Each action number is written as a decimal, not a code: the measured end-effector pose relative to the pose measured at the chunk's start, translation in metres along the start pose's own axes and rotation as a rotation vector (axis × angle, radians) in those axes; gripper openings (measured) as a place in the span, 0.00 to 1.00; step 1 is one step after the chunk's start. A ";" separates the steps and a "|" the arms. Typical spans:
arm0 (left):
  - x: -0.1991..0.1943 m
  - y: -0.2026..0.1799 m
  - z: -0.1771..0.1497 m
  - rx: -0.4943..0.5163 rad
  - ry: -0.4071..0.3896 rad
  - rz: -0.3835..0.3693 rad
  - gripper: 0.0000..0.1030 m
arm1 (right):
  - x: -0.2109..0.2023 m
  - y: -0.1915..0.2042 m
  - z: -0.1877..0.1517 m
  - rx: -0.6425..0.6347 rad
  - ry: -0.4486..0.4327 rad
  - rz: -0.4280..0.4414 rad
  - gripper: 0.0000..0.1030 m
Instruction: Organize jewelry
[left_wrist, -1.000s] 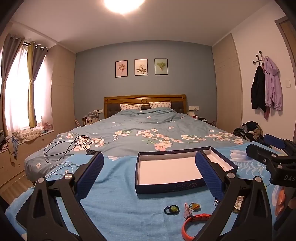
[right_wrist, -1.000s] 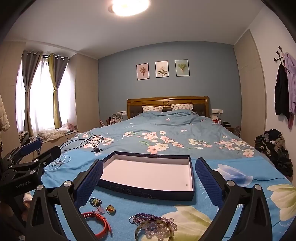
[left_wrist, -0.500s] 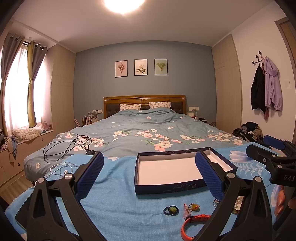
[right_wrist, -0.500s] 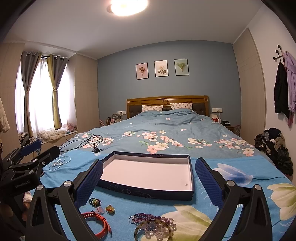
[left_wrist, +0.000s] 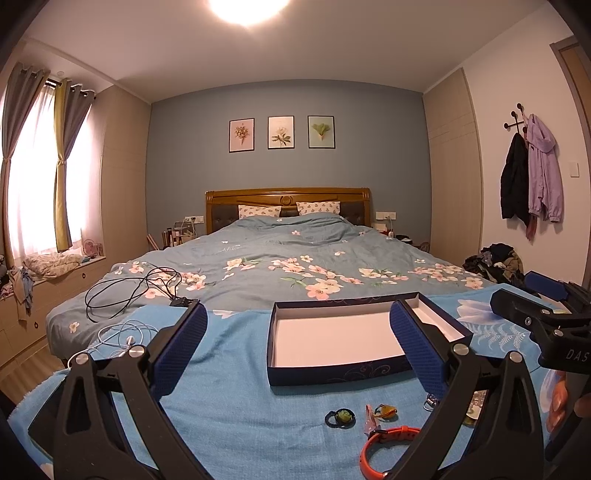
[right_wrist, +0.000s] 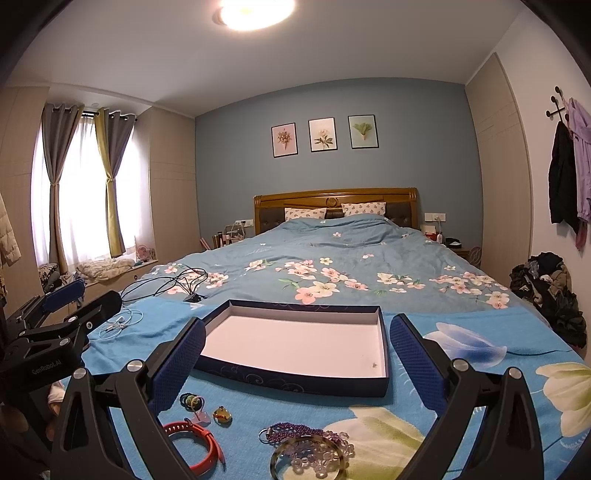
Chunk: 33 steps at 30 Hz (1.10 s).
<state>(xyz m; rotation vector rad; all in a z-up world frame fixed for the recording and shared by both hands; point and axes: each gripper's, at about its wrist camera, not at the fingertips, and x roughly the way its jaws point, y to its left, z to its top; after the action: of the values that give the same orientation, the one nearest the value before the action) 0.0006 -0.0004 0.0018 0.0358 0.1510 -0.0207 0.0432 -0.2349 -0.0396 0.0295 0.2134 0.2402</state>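
Note:
A dark blue box (right_wrist: 295, 347) with a white floor lies open and bare on the blue blanket; it also shows in the left wrist view as the box (left_wrist: 332, 338). In front of it lie an orange bracelet (right_wrist: 201, 443), a dark ring with a green stone (right_wrist: 192, 400), a yellow-green pendant (right_wrist: 222, 414), a purple bead string (right_wrist: 295, 432) and a clear bead bracelet (right_wrist: 314, 456). The orange bracelet (left_wrist: 384, 448) and the ring (left_wrist: 340, 418) appear again from the left. My right gripper (right_wrist: 295, 354) and left gripper (left_wrist: 295, 350) both stand open above the blanket, holding nothing.
Black cables (left_wrist: 136, 288) and white earphones (left_wrist: 118, 336) lie on the bed's left side. A pile of clothes (right_wrist: 550, 288) sits at the right wall under hanging coats (left_wrist: 532, 177). The floral duvet (right_wrist: 332, 266) stretches back to the wooden headboard.
Both views have barely shifted; the jewelry and box lie where they were and both grippers stay open.

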 end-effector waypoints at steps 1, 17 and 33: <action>0.000 0.000 0.000 0.000 0.001 0.001 0.94 | 0.000 0.000 0.000 0.000 0.000 0.001 0.94; 0.002 0.002 -0.001 -0.004 0.005 0.000 0.94 | 0.000 -0.001 0.000 0.008 0.005 0.003 0.94; 0.004 0.000 -0.002 -0.004 0.009 -0.002 0.94 | 0.000 0.000 0.000 0.008 0.006 0.002 0.94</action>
<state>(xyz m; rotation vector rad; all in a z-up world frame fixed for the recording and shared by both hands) 0.0037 -0.0001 -0.0011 0.0319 0.1597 -0.0224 0.0429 -0.2353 -0.0397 0.0370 0.2206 0.2418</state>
